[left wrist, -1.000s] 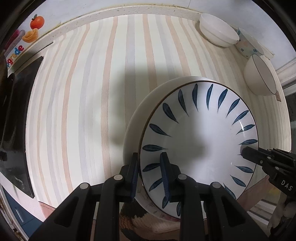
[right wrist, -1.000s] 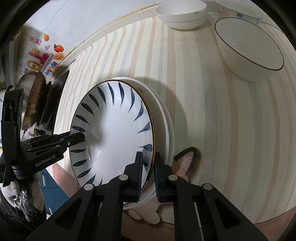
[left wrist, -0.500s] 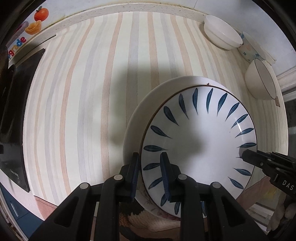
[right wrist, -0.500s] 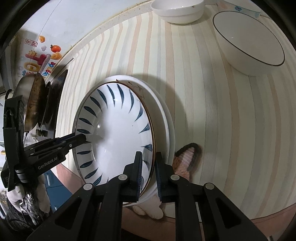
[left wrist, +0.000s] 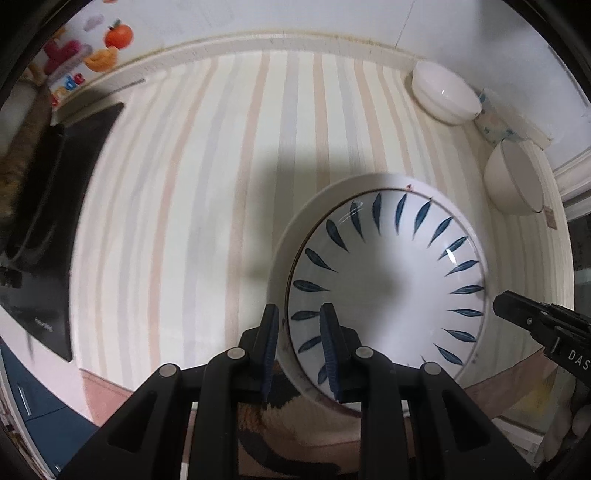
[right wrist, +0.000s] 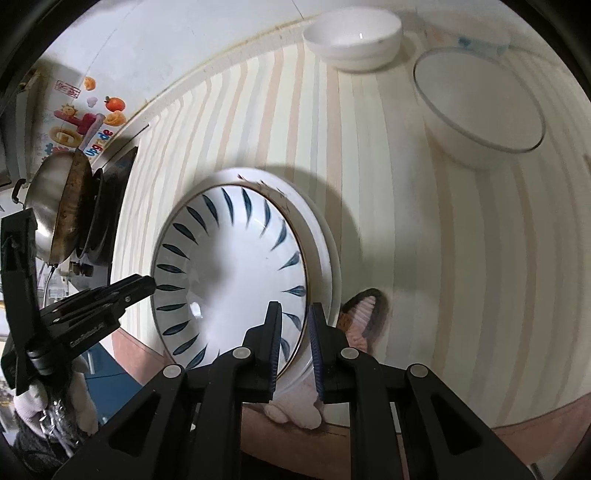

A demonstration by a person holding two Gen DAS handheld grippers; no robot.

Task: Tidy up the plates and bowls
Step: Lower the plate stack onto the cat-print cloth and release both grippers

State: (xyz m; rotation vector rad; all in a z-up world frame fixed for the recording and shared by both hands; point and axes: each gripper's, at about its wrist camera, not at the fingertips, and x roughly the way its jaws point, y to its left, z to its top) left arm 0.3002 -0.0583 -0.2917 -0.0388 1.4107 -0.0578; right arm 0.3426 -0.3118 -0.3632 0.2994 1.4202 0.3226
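A white plate with blue leaf marks point(left wrist: 388, 280) lies on a larger plain white plate point(left wrist: 291, 236) on the striped counter; both also show in the right wrist view, the leaf plate point(right wrist: 229, 273) and the white plate point(right wrist: 325, 254). My left gripper point(left wrist: 297, 332) straddles their near rims with its jaws slightly parted. My right gripper point(right wrist: 295, 325) straddles the rims on the opposite side, jaws slightly parted too. A white bowl point(right wrist: 354, 35) and a dark-rimmed bowl point(right wrist: 480, 110) stand at the back.
A black cooktop point(left wrist: 48, 221) lies at the left, with a metal pan point(right wrist: 62, 206) on it. A wall with stickers point(left wrist: 92, 48) borders the back of the counter. The counter's front edge runs just below the plates.
Both grippers have drawn back and their jaws have opened a little. The stacked plates now rest lower on the counter and look smaller in both views.
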